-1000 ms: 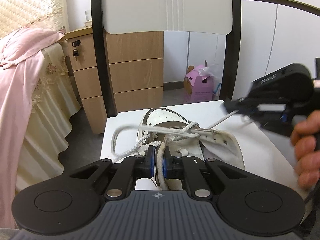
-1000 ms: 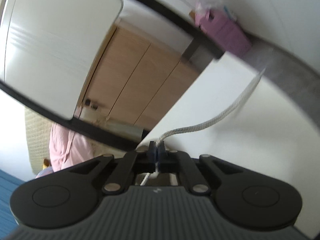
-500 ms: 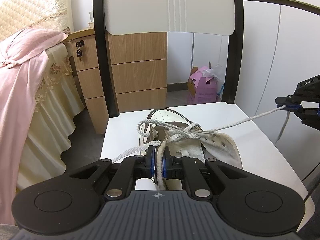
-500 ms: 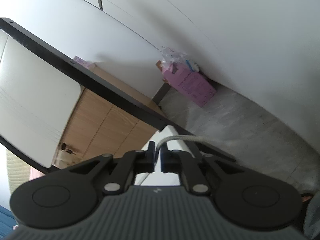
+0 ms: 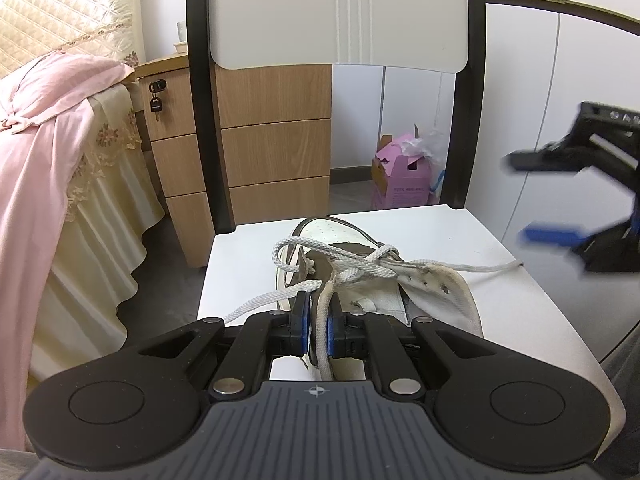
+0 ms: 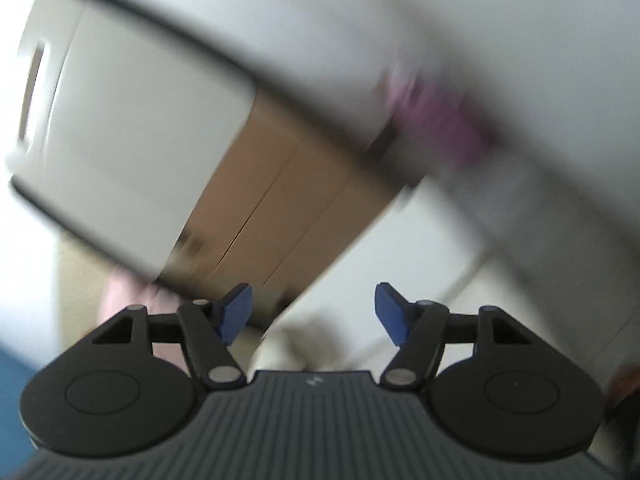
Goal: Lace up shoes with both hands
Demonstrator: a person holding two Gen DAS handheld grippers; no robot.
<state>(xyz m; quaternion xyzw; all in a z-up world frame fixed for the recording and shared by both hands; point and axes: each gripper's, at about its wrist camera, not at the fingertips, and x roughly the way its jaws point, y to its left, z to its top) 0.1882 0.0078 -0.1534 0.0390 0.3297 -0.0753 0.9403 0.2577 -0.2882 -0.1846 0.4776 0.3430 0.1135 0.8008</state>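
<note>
Ahead of the black left tool (image 5: 318,322) with blue pads (image 5: 305,326): white shoe (image 5: 360,280), off-white braided lace (image 5: 362,266), white chair seat (image 5: 460,232). Left: pink cloth (image 5: 44,152), floral cream bedspread (image 5: 100,184). Beyond: wood-grain drawers (image 5: 272,152), pink box (image 5: 404,184).

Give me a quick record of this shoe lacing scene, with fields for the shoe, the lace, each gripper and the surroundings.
shoe: white shoe lying on the white chair seat
lace: half-tied, knotted over the tongue; free lace end lies loose on the seat
left gripper: shut on the shoe's edge
right gripper: open, nothing between its fingers; jaws have just been opening
right view: blurred
surroundings: wooden drawer unit, pink box on the floor, pink cloth on the bed
</note>
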